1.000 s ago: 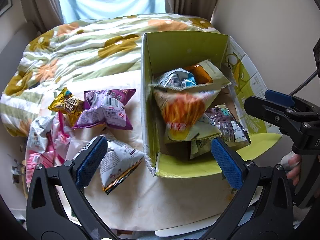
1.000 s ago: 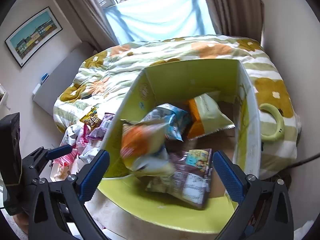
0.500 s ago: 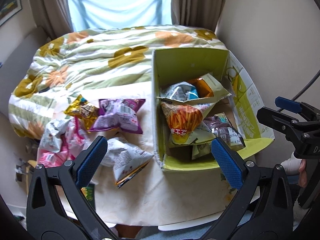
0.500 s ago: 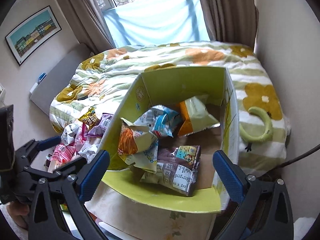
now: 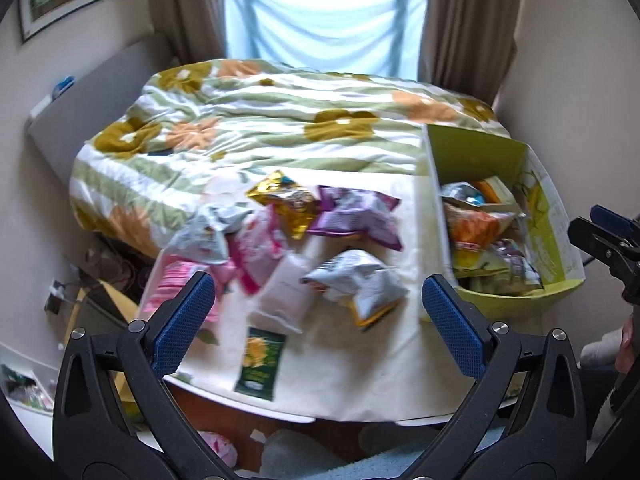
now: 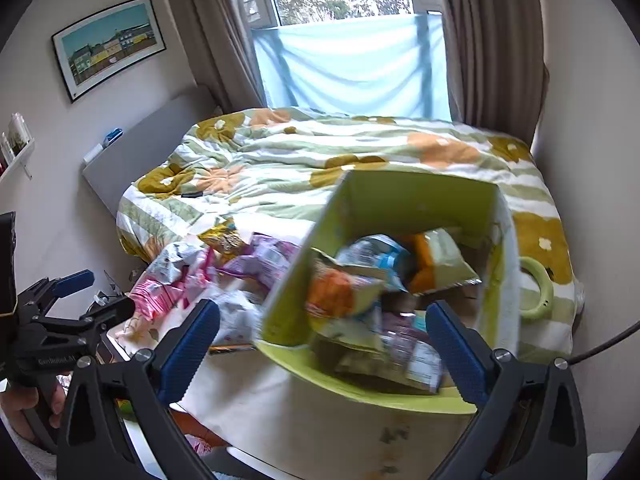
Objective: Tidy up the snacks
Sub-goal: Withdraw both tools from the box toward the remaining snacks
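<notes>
A green cardboard box (image 5: 476, 152) stands at the table's right end, with several snack bags inside; it also shows in the right wrist view (image 6: 412, 204). Loose snack bags lie left of it: a silver bag (image 5: 360, 280), a purple bag (image 5: 354, 216), a gold bag (image 5: 288, 204), pink bags (image 5: 256, 248) and a dark green packet (image 5: 260, 364). My left gripper (image 5: 316, 320) is open and empty, held back above the table's front edge. My right gripper (image 6: 324, 344) is open and empty in front of the box.
The table has a cream cloth (image 5: 340, 372) and butts against a bed with a floral quilt (image 5: 260, 120). A wall is close on the right. A green curved object (image 6: 540, 288) lies on the bed beside the box. Clutter sits on the floor at the left (image 5: 100, 276).
Both grippers have pulled back and up from the box. The left wrist view has swung left, so the loose bags are now centred and the box is at the right.
</notes>
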Motion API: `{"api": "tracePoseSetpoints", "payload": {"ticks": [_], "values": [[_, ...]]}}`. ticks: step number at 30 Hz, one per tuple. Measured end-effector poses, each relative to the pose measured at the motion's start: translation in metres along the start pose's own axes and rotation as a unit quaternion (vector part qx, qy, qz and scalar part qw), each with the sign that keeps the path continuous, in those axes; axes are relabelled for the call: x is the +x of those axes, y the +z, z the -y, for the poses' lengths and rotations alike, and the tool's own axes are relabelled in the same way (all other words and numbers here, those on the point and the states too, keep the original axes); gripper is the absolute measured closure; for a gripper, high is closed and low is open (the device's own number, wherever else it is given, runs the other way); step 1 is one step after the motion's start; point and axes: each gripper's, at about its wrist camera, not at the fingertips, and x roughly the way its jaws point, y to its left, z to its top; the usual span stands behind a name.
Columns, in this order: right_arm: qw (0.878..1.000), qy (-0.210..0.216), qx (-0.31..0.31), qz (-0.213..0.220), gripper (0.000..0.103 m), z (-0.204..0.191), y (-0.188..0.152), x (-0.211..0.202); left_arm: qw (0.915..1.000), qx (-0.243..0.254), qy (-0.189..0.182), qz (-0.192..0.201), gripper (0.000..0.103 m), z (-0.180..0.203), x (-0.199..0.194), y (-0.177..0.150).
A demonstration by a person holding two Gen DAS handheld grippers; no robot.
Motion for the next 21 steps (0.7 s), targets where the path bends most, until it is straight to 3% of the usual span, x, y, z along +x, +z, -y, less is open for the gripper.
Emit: {"api": "tracePoseSetpoints", "payload": {"ticks": [5,12,21], "values": [[1.000,-0.001,0.011,0.007,0.000,-0.050,-0.001,0.009,0.9999,-0.010,0.011,0.000,0.000,-0.069,-0.002,0.001],[0.999,-0.016,0.042,-0.028,0.000,-0.126,-0.013,0.049,0.9994,-0.012,-0.004,-0.032,0.001,-0.155,0.017,-0.002],[0.993,-0.037,0.097,-0.064,0.000,-0.199,-0.052,0.108,0.9944,-0.011,-0.061,-0.085,0.001,-0.219,0.082,-0.002]]}}
